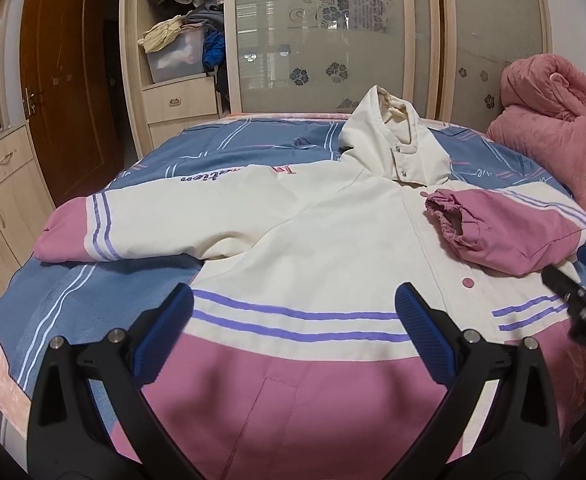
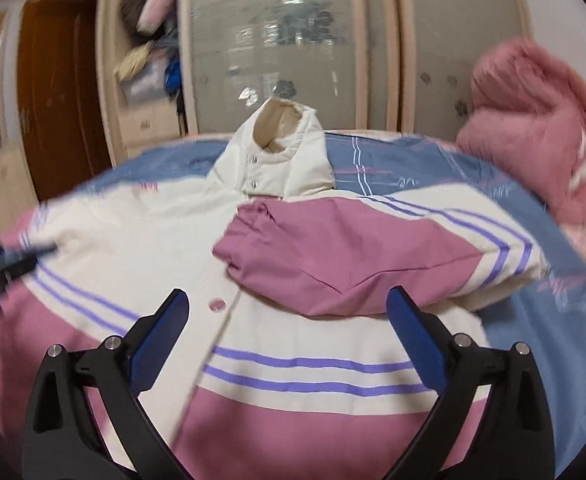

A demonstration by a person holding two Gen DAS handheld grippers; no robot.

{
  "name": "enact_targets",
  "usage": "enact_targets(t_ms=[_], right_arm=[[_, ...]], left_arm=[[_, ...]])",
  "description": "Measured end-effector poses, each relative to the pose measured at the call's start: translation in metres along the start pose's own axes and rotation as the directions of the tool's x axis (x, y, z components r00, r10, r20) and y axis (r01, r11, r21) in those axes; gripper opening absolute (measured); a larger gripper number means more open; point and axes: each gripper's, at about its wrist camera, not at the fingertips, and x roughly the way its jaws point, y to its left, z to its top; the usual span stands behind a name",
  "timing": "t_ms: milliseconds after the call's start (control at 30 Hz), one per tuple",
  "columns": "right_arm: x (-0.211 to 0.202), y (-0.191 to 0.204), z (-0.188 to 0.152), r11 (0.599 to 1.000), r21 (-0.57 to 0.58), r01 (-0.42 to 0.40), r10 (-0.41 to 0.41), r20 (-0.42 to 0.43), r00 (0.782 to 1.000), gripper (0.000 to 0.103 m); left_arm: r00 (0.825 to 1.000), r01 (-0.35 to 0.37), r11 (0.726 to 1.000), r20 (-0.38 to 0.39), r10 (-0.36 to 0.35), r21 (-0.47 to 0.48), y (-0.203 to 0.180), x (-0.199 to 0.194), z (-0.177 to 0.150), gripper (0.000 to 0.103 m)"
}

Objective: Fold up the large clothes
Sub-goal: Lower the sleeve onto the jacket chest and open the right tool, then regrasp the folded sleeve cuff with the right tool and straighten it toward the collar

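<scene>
A cream and pink jacket [image 1: 333, 216] lies front-up on the bed [image 1: 53, 300], spread across most of the blue striped bedcover [image 1: 221, 144]. Its pink hem sits at the near edge of the bed and its cream collar [image 1: 397, 136] stands up toward the far edge, in front of the wardrobe [image 1: 325, 32].

One sleeve [image 2: 353, 252] is folded in across the chest — its pink cuff rests just beside the snap placket, below the collar. The other sleeve [image 1: 105, 224] still stretches out flat toward the left edge of the bed, pink cuff outermost.

The left gripper [image 1: 295, 312] hangs over the hem's purple stripes with its blue pads wide apart and nothing between them. The right gripper [image 2: 289, 320] hovers above the lower front of the jacket, just short of the folded sleeve — its jaws stand wide too, gripping nothing.

A bundled pink quilt [image 1: 553, 140] sits at the bed's far right corner.
</scene>
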Motion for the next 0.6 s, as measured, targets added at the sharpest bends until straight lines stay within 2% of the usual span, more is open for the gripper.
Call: enact_targets(t_ms=[100, 133, 167, 233, 267, 300, 333, 400, 467, 567, 600], right_arm=[[0.002, 0.004, 0.001, 0.998, -0.055, 0.023, -0.022, 0.010, 1.000, 0.099], [0.003, 0.008, 0.002, 0.994, -0.105, 0.044, -0.043, 0.012, 0.999, 0.099], [0.005, 0.016, 0.001, 0.977, -0.191, 0.098, -0.094, 0.033, 0.995, 0.099], [0.009, 0.029, -0.003, 0.912, -0.347, 0.221, -0.197, 0.104, 0.975, 0.098], [0.013, 0.033, -0.005, 0.883, -0.396, 0.253, -0.224, 0.119, 0.967, 0.097], [0.021, 0.041, -0.008, 0.821, -0.483, 0.304, -0.271, 0.138, 0.953, 0.091], [0.027, 0.046, -0.010, 0.779, -0.532, 0.331, -0.298, 0.151, 0.943, 0.085], [0.038, 0.055, -0.014, 0.712, -0.616, 0.337, -0.313, 0.151, 0.938, 0.081], [0.054, 0.064, -0.018, 0.638, -0.694, 0.334, -0.333, 0.142, 0.932, 0.073], [0.077, 0.070, -0.017, 0.590, -0.744, 0.312, -0.354, 0.109, 0.929, 0.065], [0.082, 0.071, -0.015, 0.592, -0.743, 0.312, -0.357, 0.105, 0.928, 0.064]], left_arm=[[1.000, -0.007, 1.000, -0.005, 0.007, 0.002, -0.001, 0.004, 0.000, 0.101], [1.000, -0.007, 1.000, -0.007, 0.007, 0.002, -0.001, 0.005, 0.000, 0.101], [1.000, -0.008, 1.000, -0.007, 0.008, 0.002, 0.000, 0.006, 0.000, 0.101], [1.000, -0.014, 1.000, -0.004, 0.014, 0.004, 0.001, 0.007, 0.000, 0.101], [1.000, -0.015, 1.000, -0.003, 0.015, 0.002, 0.002, 0.008, 0.001, 0.101], [1.000, -0.016, 1.000, -0.003, 0.016, -0.001, 0.004, 0.008, 0.001, 0.101], [1.000, -0.017, 1.000, -0.002, 0.017, -0.006, 0.006, 0.008, 0.002, 0.101], [1.000, -0.017, 1.000, -0.005, 0.017, -0.018, 0.010, 0.009, 0.003, 0.101], [1.000, -0.019, 0.999, -0.004, 0.018, -0.032, 0.014, 0.010, 0.005, 0.101], [1.000, -0.031, 0.999, -0.002, 0.031, -0.039, 0.018, 0.012, 0.007, 0.101], [0.999, -0.037, 0.998, -0.003, 0.037, -0.042, 0.020, 0.013, 0.008, 0.101]])
